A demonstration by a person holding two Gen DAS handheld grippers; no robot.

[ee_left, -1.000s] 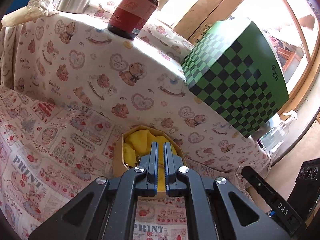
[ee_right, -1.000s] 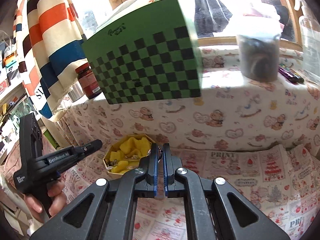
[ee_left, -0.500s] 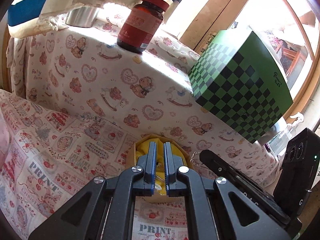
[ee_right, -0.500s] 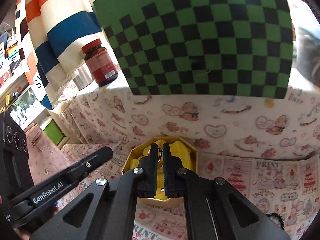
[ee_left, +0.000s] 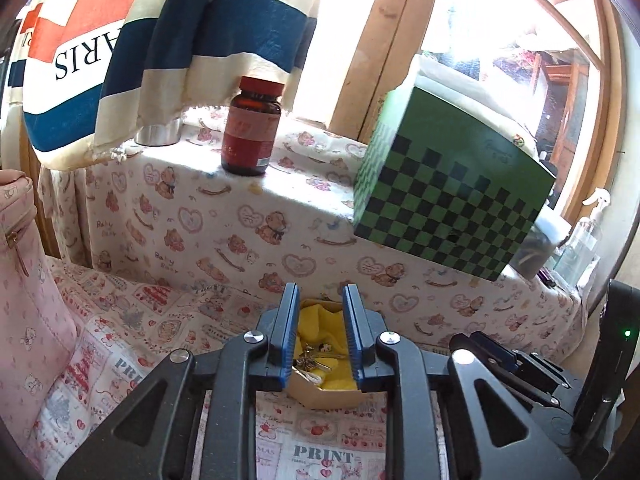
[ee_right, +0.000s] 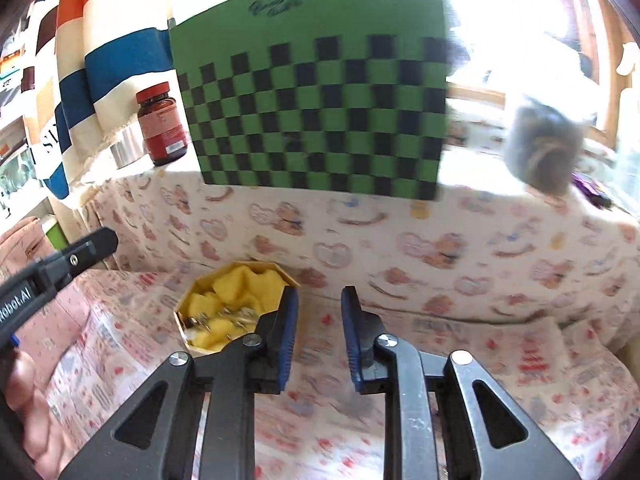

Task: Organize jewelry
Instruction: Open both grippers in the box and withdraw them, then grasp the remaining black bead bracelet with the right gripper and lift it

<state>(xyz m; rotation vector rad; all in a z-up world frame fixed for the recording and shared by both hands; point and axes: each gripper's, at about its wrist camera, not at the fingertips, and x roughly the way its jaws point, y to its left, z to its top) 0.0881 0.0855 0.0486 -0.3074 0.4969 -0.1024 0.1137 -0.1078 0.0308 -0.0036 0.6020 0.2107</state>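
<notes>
Left wrist view | our left gripper (ee_left: 320,334) just opened, holding nothing, straight over the octagonal yellow-lined jewelry box (ee_left: 320,394) | right gripper (ee_right: 319,334) likewise just opened, holding nothing, box to its left (ee_right: 236,304), so left is nearer.

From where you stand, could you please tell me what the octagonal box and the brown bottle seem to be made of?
Box: probably matte cardboard, judging by its tan folded walls; soft yellow cloth lining. Bottle: glossy amber glass or plastic, unclear which; red lid, probably plastic.
</notes>
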